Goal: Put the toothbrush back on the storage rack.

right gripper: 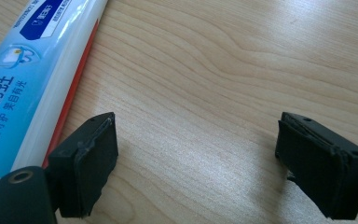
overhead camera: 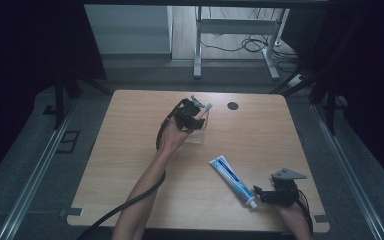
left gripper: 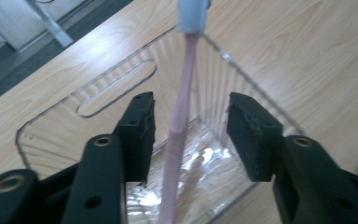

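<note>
A pink toothbrush (left gripper: 182,102) with a pale head (overhead camera: 208,106) stands tilted in a clear plastic container (left gripper: 112,88) on the wooden table (overhead camera: 130,165). My left gripper (left gripper: 191,123) is open, its jaws on either side of the brush handle and apart from it, reaching into the container (overhead camera: 196,135). In the high view the left gripper (overhead camera: 194,120) sits at the table's far middle. A blue and white toothpaste tube (overhead camera: 232,179) lies flat near the front right. My right gripper (overhead camera: 258,195) is open at the tube's cap end, and the tube (right gripper: 28,84) lies beside its left jaw, outside the gap (right gripper: 196,135).
A round black hole (overhead camera: 233,105) sits in the tabletop near the far edge, right of the container. Beyond the table stand a white metal frame (overhead camera: 235,30) and loose cables on the floor. Dark curtains flank both sides.
</note>
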The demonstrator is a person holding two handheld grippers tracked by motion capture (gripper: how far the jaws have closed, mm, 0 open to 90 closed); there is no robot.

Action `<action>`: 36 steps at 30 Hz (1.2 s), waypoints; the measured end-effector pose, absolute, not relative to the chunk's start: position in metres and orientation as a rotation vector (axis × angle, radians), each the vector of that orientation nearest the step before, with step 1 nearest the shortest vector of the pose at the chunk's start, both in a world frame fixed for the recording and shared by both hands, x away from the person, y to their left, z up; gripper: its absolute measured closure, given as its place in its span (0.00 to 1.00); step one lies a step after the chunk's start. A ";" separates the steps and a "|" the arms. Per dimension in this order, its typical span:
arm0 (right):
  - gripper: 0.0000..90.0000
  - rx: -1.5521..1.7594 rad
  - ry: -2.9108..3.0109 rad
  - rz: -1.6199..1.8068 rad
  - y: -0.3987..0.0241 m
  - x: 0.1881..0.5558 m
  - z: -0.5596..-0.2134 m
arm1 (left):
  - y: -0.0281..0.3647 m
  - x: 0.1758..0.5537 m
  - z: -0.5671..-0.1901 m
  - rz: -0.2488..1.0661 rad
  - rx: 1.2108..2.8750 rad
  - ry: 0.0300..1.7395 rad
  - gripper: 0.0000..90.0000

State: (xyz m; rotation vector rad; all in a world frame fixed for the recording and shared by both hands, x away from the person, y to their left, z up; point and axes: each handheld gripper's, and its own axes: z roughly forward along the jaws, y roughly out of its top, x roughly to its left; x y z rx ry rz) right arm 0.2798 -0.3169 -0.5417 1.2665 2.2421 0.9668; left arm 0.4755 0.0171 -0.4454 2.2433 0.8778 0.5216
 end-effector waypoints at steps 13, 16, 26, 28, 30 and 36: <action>0.14 1.266 2.242 0.966 -0.317 0.280 -0.542 | 0.018 0.462 -0.432 0.420 2.209 0.826 0.39; 0.14 1.265 2.242 0.966 -0.317 0.280 -0.542 | 0.019 0.456 -0.432 0.397 2.206 0.827 0.35; 0.14 1.266 2.241 0.965 -0.317 0.280 -0.542 | 0.027 0.440 -0.434 0.327 2.171 0.823 0.30; 0.14 1.266 2.241 0.965 -0.317 0.280 -0.542 | 0.029 0.436 -0.433 0.310 2.168 0.814 0.29; 0.14 1.266 2.241 0.965 -0.317 0.280 -0.542 | 0.031 0.433 -0.433 0.293 2.161 0.807 0.28; 0.14 1.268 2.241 0.965 -0.317 0.280 -0.542 | 0.038 0.420 -0.435 0.252 2.151 0.819 0.26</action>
